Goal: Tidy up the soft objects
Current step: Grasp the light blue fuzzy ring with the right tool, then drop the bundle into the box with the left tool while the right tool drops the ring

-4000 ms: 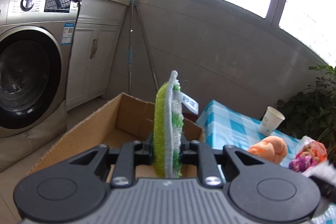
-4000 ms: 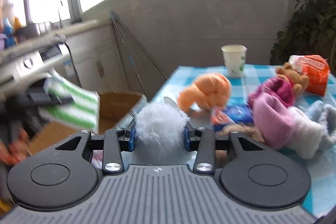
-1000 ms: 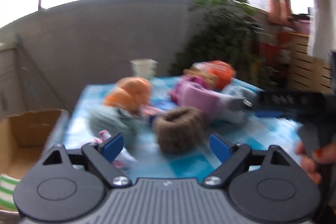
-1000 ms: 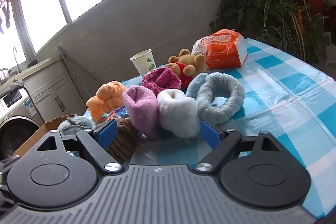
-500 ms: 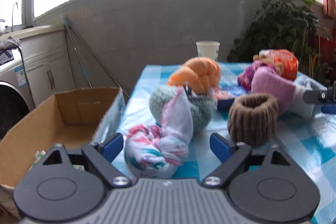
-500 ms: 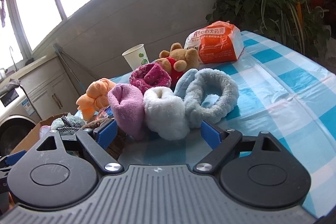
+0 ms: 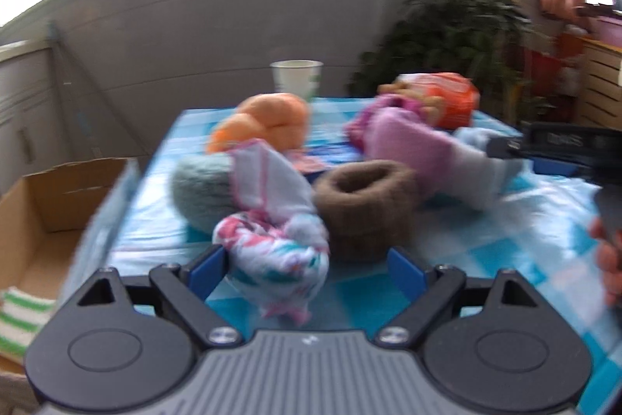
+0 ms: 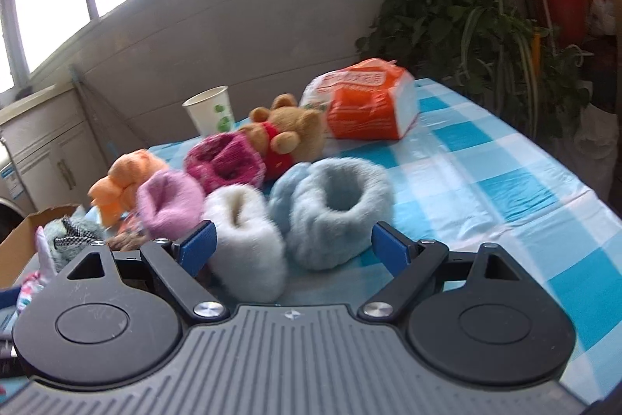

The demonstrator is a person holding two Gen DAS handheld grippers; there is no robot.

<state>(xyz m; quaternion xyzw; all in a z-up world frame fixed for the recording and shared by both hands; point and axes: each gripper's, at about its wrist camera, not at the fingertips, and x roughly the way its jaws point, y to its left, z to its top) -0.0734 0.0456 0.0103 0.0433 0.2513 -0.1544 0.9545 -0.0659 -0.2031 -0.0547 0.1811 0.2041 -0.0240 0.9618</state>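
Beside the cardboard box [image 7: 58, 205], my left tongs [image 7: 307, 265] gape wide around a knotted floral cloth [image 7: 272, 247], unclamped; right tongs [image 8: 293, 244] likewise open, empty. Blur, I think, risks snagging the brown cuff [image 7: 365, 209].

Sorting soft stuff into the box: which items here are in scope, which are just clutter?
In scope: knotted floral cloth, brown knit cuff, white fluffy cuff, blue fluffy cuff, teddy bear, cardboard box.
Clutter: paper cup, orange packet, plant.
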